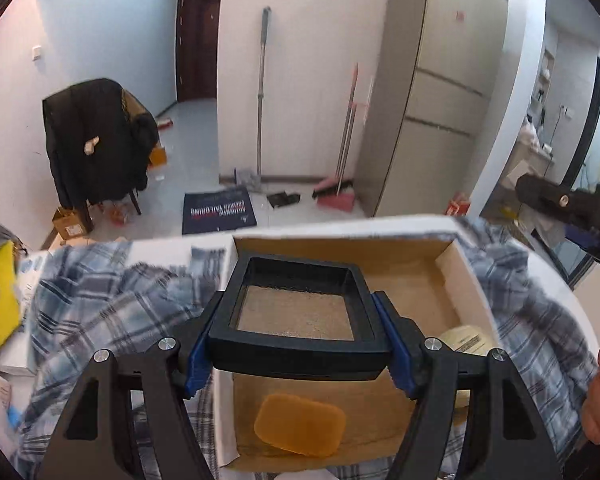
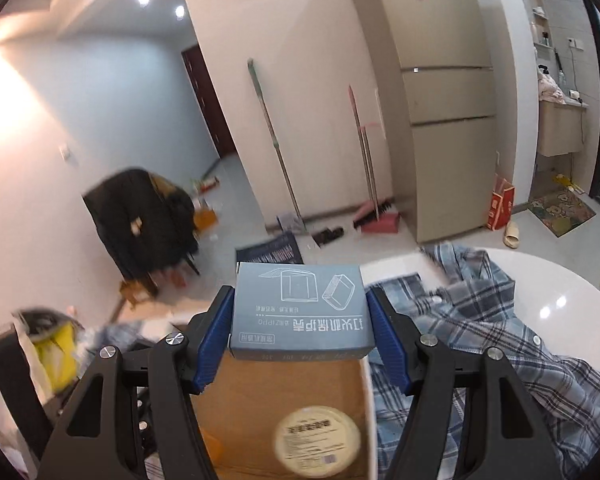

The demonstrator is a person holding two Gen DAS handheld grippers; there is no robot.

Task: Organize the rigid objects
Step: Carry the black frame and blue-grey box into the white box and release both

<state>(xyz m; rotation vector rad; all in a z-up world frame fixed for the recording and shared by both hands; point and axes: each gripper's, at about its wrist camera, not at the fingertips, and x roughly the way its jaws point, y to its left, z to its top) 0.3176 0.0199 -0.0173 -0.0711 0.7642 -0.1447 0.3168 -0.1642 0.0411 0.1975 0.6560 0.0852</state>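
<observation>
An open cardboard box (image 1: 412,276) lies on a plaid shirt (image 1: 112,304). Above it the left gripper (image 1: 298,344) pinches a square black frame case (image 1: 300,312) by its sides, tilted, its open face upward. The right gripper (image 2: 300,336) clamps a small blue carton (image 2: 300,312) over the box, long axis spanning the jaws. Inside the box lie a round tin (image 2: 318,440) and an amber bar (image 1: 300,424).

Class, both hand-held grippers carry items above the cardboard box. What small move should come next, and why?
Probably lower the left hand-held gripper so the black square frame settles on the bare floor of the cardboard box, behind the orange bar; it already hangs over that gap.
</observation>
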